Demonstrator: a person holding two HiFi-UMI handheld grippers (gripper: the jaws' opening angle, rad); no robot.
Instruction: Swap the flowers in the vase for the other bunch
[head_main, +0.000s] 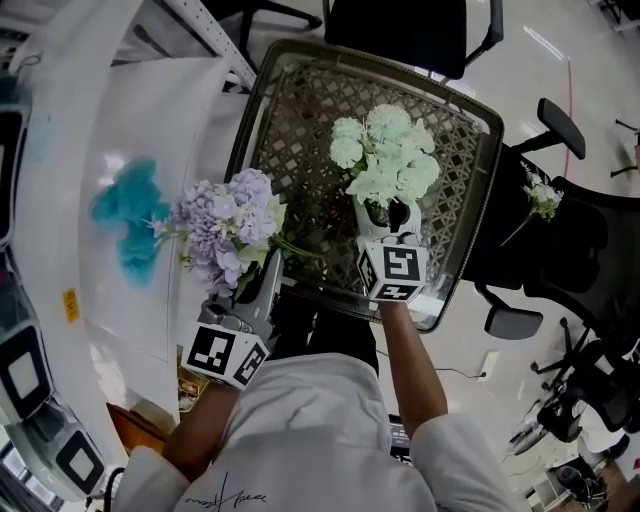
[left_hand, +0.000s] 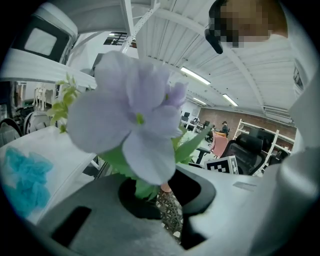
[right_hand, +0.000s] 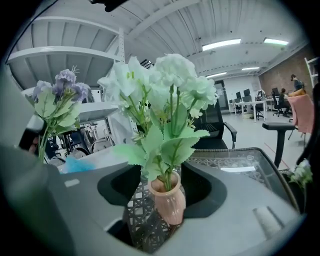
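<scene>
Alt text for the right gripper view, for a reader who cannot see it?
The right gripper has its jaws open on either side of a small pink vase of white flowers, not touching it, on a lattice-patterned table. A purple bunch shows at the left.

Four flower bunches show: one purple bunch (head_main: 228, 222) near left, one pale green bunch (head_main: 386, 155) at centre, one teal bunch (head_main: 128, 214) further left, one small white sprig (head_main: 543, 198) right. One pink vase (right_hand: 169, 199). One lattice table (head_main: 300, 110).

Vase (right_hand: 169, 202): smooth, pink, glazed ceramic look. Table (head_main: 300, 110): glossy glass over woven lattice. Purple bunch (head_main: 228, 225): matt, cloth-like petals.
</scene>
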